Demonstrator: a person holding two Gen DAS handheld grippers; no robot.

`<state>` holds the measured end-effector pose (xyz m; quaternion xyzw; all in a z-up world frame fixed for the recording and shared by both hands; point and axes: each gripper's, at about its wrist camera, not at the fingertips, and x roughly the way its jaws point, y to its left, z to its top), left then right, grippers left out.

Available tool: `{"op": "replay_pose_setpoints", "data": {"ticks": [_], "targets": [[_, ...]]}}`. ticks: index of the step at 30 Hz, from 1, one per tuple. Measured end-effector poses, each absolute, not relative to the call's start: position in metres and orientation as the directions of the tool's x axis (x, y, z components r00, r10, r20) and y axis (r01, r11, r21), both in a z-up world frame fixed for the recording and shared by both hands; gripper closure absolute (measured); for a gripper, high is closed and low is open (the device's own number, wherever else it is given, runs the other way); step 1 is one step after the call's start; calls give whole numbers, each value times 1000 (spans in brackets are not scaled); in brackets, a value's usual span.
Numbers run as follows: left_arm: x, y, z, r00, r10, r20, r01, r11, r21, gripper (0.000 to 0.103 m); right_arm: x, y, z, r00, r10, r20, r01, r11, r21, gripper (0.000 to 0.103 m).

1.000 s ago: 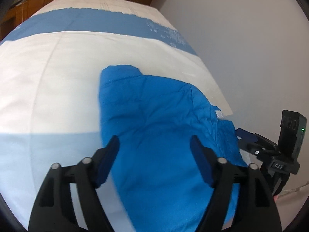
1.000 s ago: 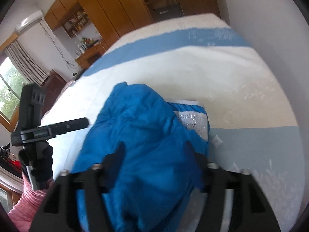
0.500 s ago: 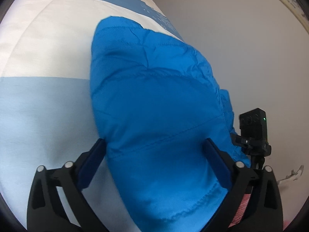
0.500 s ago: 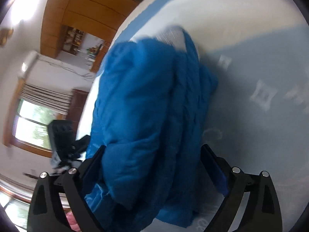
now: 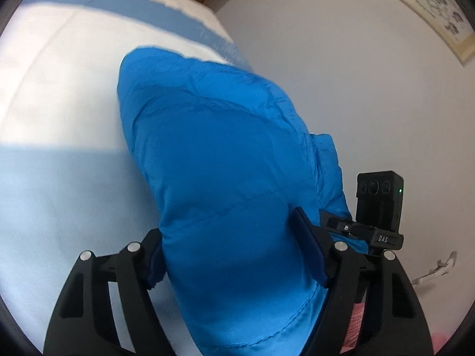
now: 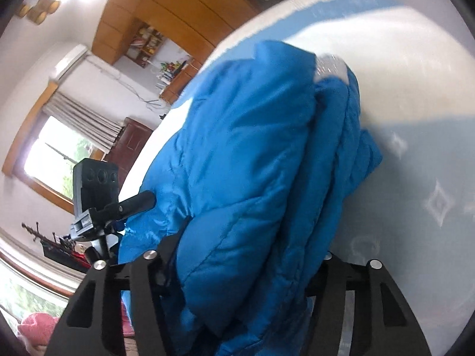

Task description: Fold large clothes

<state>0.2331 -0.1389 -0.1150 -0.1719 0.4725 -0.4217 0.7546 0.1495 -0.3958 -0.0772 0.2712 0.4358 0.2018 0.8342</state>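
Where it bunches, puffy blue jacket (image 5: 225, 160) looks seemingly folded.

Wall (image 5: 341, 74) close beside jacket (image 5: 225, 163)

A bright blue quilted puffer jacket (image 5: 225, 160) lies folded into a thick bundle on a bed (image 5: 59, 95) covered in white and pale blue. Its stitched panels puff up, with several layers stacked along one edge (image 6: 335, 154) and a strip of pale mesh lining (image 6: 329, 66) showing at the far end. The hemmed near edge bulges toward both cameras.
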Motion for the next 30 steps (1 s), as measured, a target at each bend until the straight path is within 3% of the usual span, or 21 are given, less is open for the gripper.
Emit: {"op": "replay_pose_setpoints", "data": {"ticks": [10, 19, 23, 30], "targets": [[311, -124, -72, 354, -762, -542, 478, 646, -595, 29, 251, -375, -41, 572, 564, -595, -214, 803, 555, 45], [401, -104, -120, 375, -701, -607, 398, 713, -577, 29, 350, -363, -101, 492, 604, -627, -198, 779, 595, 45], [413, -102, -160, 323, -724, -610, 383, 689, -615, 19, 353, -369, -126, 484, 632, -605, -207, 754, 623, 40], [412, -121, -139, 370, -646, -667, 349, 763, -545, 19, 351, -359, -105, 496, 561, -663, -144, 806, 575, 33]]}}
